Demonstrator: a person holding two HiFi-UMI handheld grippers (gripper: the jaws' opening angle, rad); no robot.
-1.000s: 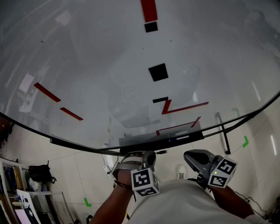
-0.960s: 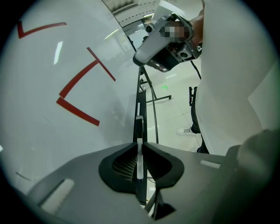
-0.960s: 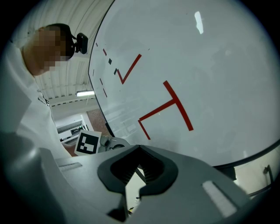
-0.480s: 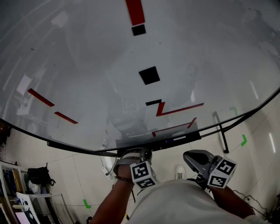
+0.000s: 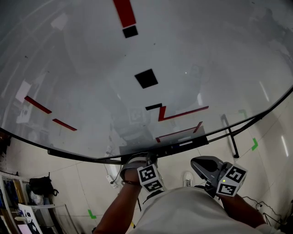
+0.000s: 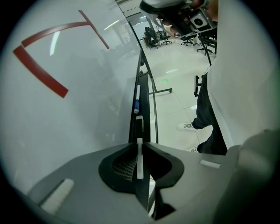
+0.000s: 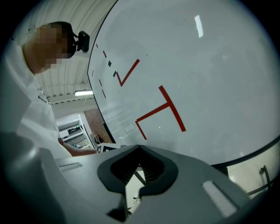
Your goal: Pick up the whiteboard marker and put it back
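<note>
The left gripper (image 5: 145,160) was clenched on the slim white marker (image 6: 139,161), held lengthwise just above the whiteboard's (image 5: 82,64) tray (image 6: 145,89), apparently to lay it back. The right gripper (image 7: 139,152) hung closed and empty, apart.

The left gripper (image 5: 137,161), clamped on a white whiteboard marker (image 6: 139,157), has moved up closer to the marker tray (image 5: 183,145) along the bottom edge of the whiteboard (image 5: 215,68). The head view has swung, so the board's red bar (image 5: 124,12) and black square (image 5: 146,78) now sit further left.
</note>
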